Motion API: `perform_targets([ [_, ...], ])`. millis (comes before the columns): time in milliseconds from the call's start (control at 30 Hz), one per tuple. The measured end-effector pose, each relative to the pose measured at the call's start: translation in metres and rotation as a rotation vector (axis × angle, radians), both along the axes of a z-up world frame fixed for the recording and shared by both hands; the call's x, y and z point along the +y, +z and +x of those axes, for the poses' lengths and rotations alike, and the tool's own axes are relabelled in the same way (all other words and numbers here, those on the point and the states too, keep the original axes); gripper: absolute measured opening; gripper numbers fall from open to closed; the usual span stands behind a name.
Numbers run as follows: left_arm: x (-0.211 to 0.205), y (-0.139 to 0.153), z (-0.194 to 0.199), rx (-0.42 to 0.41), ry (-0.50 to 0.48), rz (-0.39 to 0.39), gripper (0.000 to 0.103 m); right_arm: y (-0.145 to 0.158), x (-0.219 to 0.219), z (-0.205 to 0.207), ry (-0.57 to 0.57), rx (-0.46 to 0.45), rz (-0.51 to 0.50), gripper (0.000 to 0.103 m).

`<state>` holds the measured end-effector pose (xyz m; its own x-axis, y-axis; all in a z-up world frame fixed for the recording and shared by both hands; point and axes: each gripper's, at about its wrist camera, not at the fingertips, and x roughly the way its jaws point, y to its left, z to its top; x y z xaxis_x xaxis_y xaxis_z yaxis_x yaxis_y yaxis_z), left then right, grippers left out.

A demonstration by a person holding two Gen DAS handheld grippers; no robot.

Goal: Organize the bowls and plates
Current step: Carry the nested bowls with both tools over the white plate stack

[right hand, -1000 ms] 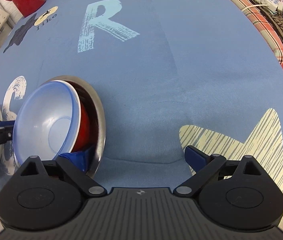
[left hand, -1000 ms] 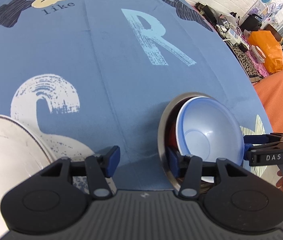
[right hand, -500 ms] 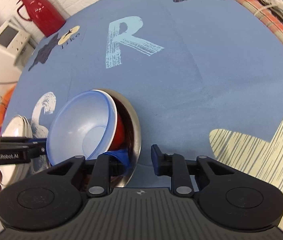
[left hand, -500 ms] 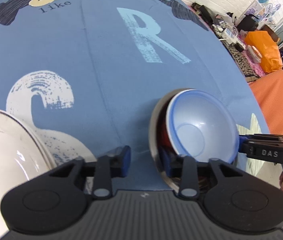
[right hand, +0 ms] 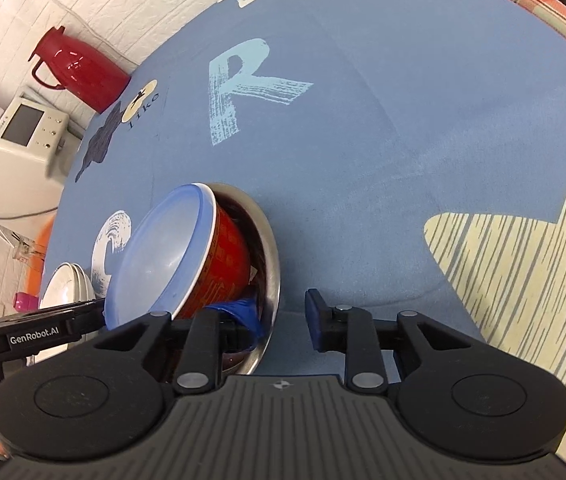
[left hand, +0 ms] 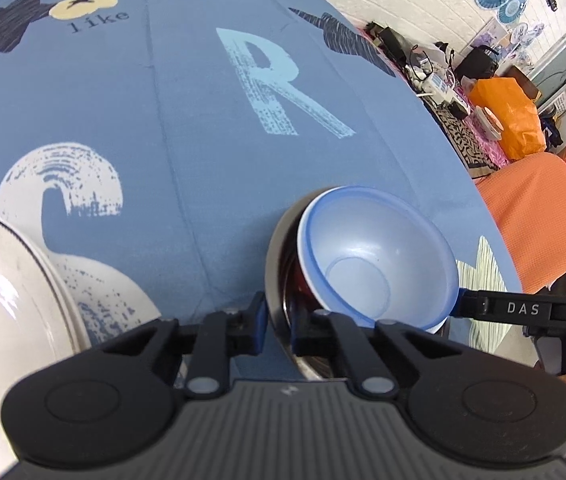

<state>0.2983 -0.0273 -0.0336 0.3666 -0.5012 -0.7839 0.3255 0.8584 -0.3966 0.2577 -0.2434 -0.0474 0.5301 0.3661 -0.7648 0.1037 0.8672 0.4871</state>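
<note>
Both tongs straddle the rim of the shiny steel bowl (left hand: 279, 240) from opposite sides. Left tongs (left hand: 279, 324) are nearly closed, one blue pad outside the rim and one inside, pinching the wall of that bowl. Right tongs (right hand: 283, 320) have one pad inside the steel bowl and the other outside, with a visible gap at the outer pad, so I cannot tell whether they grip. Compared with a second ago, both pairs have narrowed markedly, and the stack sits more steeply tilted. Inside the steel bowl rests a red patterned bowl (right hand: 227, 264), and nested in that a pale blue plastic bowl (left hand: 379, 264), its opening leaning toward the left tongs. Left of the steel bowl, near the surface's edge, lies a stack of white plates (left hand: 7, 292) on the blue printed cloth (left hand: 203, 120).
</note>
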Motion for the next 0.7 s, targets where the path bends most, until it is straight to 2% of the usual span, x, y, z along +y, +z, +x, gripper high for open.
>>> perform_targets([
  [100, -0.003, 0.002, 0.000, -0.015, -0.003, 0.014, 0.000, 0.004, 0.007, 0.000, 0.036, -0.021, -0.062, 0.005],
  [200, -0.002, 0.003, 0.001, -0.018, -0.006, -0.006, 0.000, 0.002, 0.010, -0.001, 0.071, -0.028, -0.050, 0.004],
  [233, -0.001, 0.003, 0.000, -0.013, -0.011, -0.020, 0.000, 0.002, 0.014, -0.002, 0.083, -0.029, -0.042, 0.008],
  [267, -0.002, 0.004, 0.000, -0.020, -0.023, -0.029, 0.000, 0.003, 0.019, -0.001, 0.099, -0.041, -0.084, 0.009],
  [333, -0.009, 0.008, -0.002, -0.045, -0.043, 0.005, 0.000, 0.004, 0.024, 0.002, 0.128, -0.050, -0.142, 0.009],
  [400, -0.013, 0.004, -0.001, -0.029, -0.056, 0.042, 0.000, 0.000, 0.019, 0.005, 0.112, -0.034, -0.113, 0.006],
  [500, -0.006, -0.002, 0.002, 0.012, -0.049, -0.009, 0.006, 0.005, 0.012, 0.007, 0.082, -0.052, -0.151, 0.012],
  [533, -0.003, -0.004, 0.003, 0.029, -0.040, -0.022, 0.010, 0.007, 0.010, 0.008, 0.072, -0.051, -0.157, 0.014],
  [633, 0.002, -0.008, 0.005, 0.047, -0.022, -0.036, 0.020, 0.009, 0.012, 0.011, 0.085, -0.057, -0.197, 0.014],
  [700, 0.003, -0.008, 0.005, 0.056, -0.017, -0.048, 0.020, 0.009, 0.014, 0.011, 0.100, -0.077, -0.218, 0.014],
])
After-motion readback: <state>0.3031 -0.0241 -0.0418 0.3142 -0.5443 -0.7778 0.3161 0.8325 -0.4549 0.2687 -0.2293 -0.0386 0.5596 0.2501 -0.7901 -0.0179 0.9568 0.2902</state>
